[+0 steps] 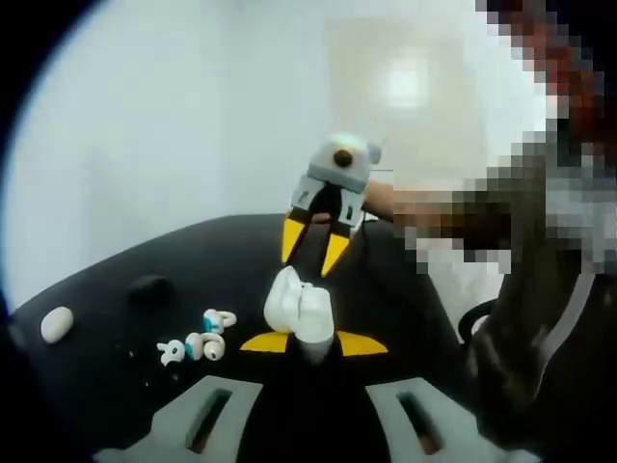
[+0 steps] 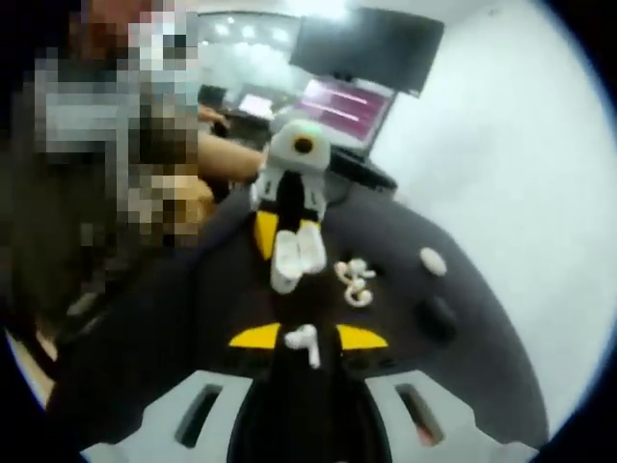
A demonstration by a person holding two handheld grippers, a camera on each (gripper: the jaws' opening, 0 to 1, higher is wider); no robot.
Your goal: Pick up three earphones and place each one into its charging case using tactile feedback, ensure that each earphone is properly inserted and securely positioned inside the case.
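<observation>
1. Left gripper view, nearest: the left gripper (image 1: pixel 313 342), yellow-tipped jaws clamped on one white charging case (image 1: pixel 300 309), lid hinged open, held up above the black table (image 1: pixel 116 347).
2. Right gripper view, nearest: the right gripper (image 2: pixel 308 338), jaws pinched on one white earphone (image 2: pixel 304 341), stem pointing down toward the camera.
3. Loose earbuds (image 1: pixel 198 340) on the table, left of the case: about three or four small white pieces with blue marks; exact count hard to make out. The same cluster looks like tangled white loops in the right gripper view.
4. Further left: one dark oval object (image 1: pixel 149 285), barely distinct from the table, and one white oval object (image 1: pixel 57 324) near the edge; whether these are closed cases cannot be told.
5. Far: one laptop (image 2: pixel 345 108) with a lit screen beneath one dark monitor (image 2: pixel 371 46); the person alongside is mostly under mosaic.
</observation>
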